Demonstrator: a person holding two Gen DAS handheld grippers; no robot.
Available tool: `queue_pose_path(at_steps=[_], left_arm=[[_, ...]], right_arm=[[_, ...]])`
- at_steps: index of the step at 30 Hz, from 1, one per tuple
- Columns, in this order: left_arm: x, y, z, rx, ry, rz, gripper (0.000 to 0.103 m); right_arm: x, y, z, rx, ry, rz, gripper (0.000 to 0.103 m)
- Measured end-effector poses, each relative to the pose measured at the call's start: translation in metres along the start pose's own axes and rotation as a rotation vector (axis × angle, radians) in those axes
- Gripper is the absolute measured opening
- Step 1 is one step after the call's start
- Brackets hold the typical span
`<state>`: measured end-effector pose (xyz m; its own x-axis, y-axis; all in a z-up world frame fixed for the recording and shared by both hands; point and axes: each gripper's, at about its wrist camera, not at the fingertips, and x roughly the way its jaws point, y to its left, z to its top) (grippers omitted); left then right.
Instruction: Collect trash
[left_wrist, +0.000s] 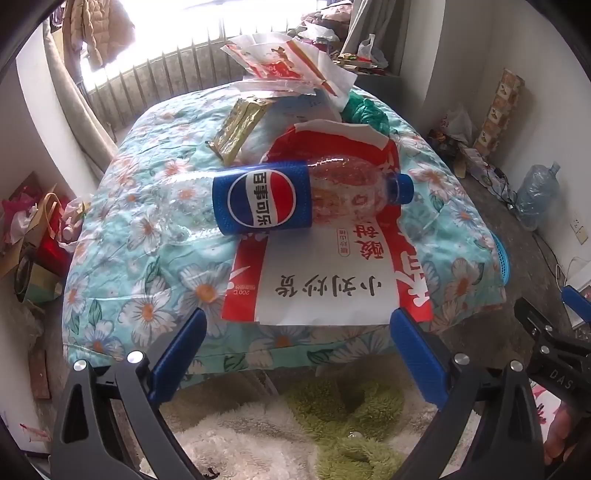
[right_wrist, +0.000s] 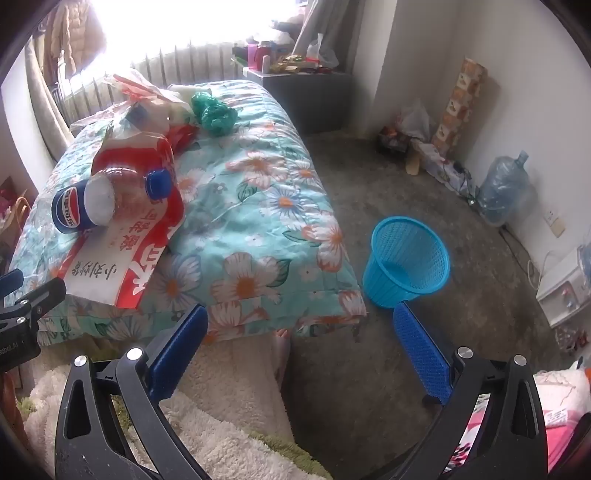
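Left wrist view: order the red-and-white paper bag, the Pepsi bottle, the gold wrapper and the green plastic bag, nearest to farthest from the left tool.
1. red-and-white paper bag, straight ahead of the open left tool, at the bed's near edge.
2. Pepsi bottle, lying on that bag, center.
3. gold wrapper, farther back, left of center.
4. green plastic bag, far right; close to the wrapper in depth, hard to separate.

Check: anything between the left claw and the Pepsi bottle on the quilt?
Nothing visible blocks it. The open left claw faces the empty clear-plastic Pepsi bottle with blue label across the red-and-white paper bag it lies on; that bag sits flat on the floral quilt, under the bottle.
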<state>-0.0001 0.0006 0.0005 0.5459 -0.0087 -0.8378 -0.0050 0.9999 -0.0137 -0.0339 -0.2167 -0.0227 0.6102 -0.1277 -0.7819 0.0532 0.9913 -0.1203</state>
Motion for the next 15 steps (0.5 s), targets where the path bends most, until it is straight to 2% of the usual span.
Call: queue_pose_path(at_steps=[15], left_arm=[[0.0011, 0.0004, -0.0002, 0.003, -0.003, 0.016, 0.097]], right_arm=[[-0.0025, 0.0008, 0.0006, 0.0, -0.006, -0.001, 0.096]])
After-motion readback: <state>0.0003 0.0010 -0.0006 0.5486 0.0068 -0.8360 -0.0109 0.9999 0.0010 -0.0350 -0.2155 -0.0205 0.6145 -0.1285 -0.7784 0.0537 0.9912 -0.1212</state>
